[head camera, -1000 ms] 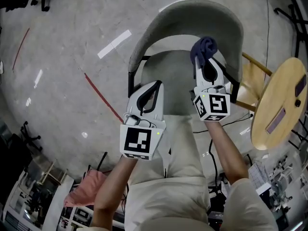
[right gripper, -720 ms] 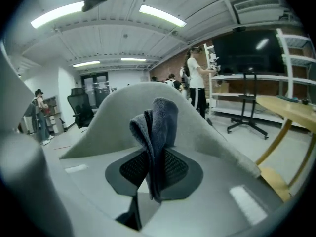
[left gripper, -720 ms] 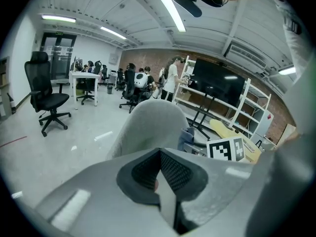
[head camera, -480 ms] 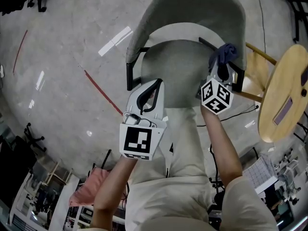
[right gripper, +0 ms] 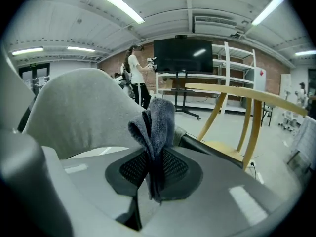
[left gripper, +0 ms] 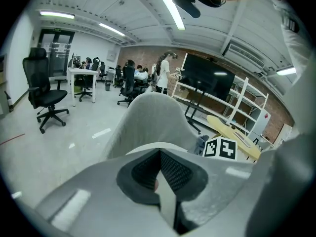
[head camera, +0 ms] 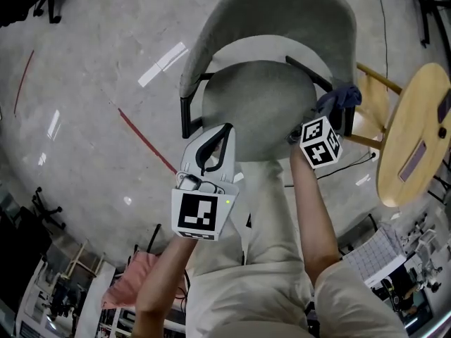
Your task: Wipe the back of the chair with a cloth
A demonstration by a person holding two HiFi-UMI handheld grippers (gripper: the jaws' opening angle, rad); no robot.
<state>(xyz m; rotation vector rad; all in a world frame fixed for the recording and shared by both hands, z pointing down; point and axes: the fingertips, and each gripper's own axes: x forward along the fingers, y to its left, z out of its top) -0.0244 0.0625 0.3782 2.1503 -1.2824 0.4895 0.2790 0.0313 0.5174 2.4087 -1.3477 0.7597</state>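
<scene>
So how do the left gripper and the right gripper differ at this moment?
The right gripper is shut on a cloth; the left gripper is shut on nothing. The right gripper is by the armrest; the left gripper hangs near the front edge of the seat. Both face the chair.

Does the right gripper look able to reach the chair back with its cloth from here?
Probably yes. The right gripper, shut on the cloth, sits by the right end of the chair back. Its view shows nothing between cloth and back; only the black armrest lies close by.
</scene>
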